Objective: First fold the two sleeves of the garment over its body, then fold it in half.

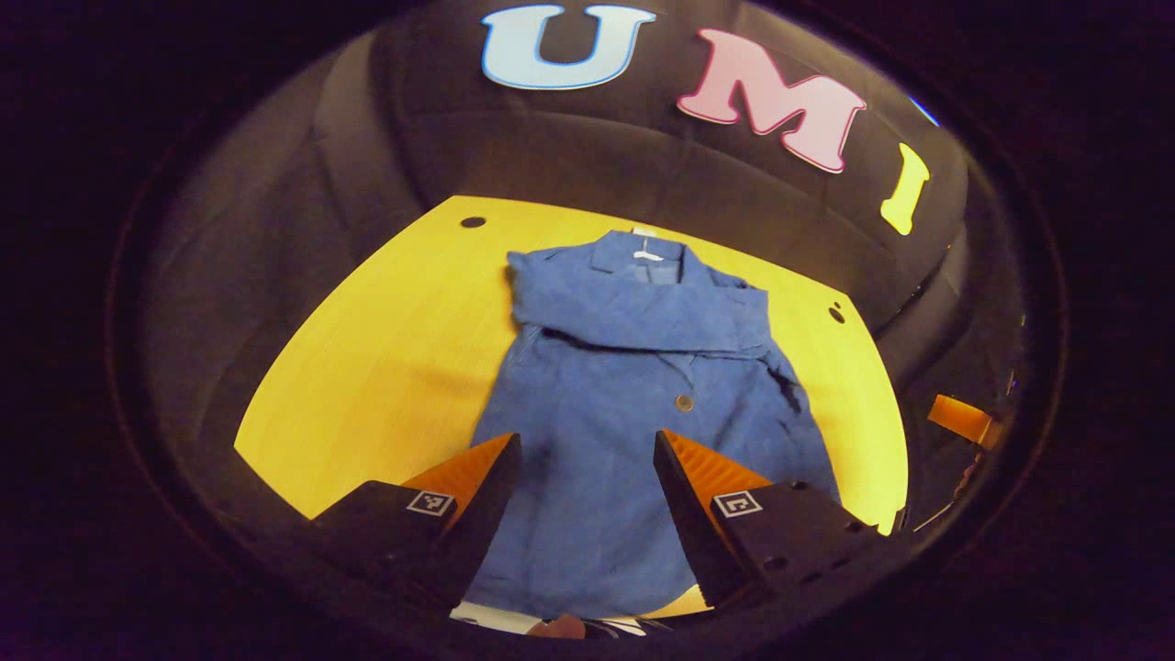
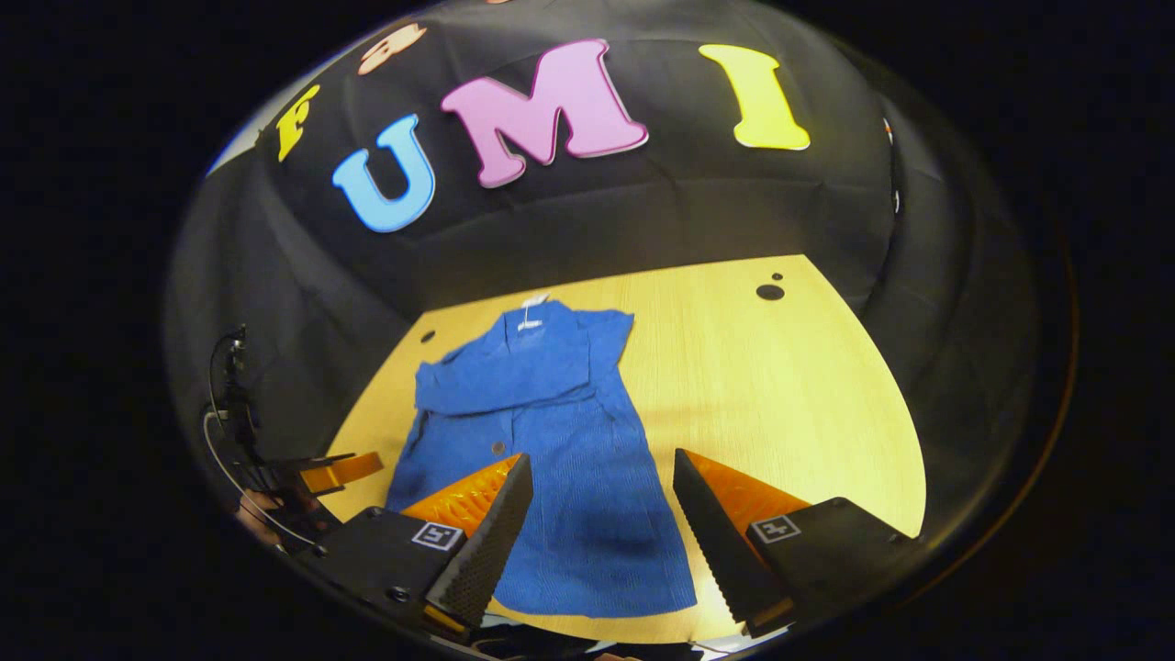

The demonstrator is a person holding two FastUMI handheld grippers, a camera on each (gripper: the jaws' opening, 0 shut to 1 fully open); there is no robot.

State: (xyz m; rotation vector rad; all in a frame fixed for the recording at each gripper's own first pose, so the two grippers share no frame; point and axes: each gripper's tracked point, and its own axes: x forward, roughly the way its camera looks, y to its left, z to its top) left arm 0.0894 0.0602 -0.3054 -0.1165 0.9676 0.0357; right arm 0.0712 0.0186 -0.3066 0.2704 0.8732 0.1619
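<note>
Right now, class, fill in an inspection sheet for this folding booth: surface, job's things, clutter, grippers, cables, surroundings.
Surface: yellow wooden table, with dark round holes.
Job's things: blue shirt lying flat, collar far; both sleeves folded across the chest; not yet folded in half.
Clutter: nothing seen.
Grippers: left gripper open above the hem; right gripper open above the shirt's lower right part.
Cables: thin wires at the left edge of the right gripper view.
Surroundings: black cloth wall.

garment hem cut off below, lower corners hidden behind claw fingers
</note>
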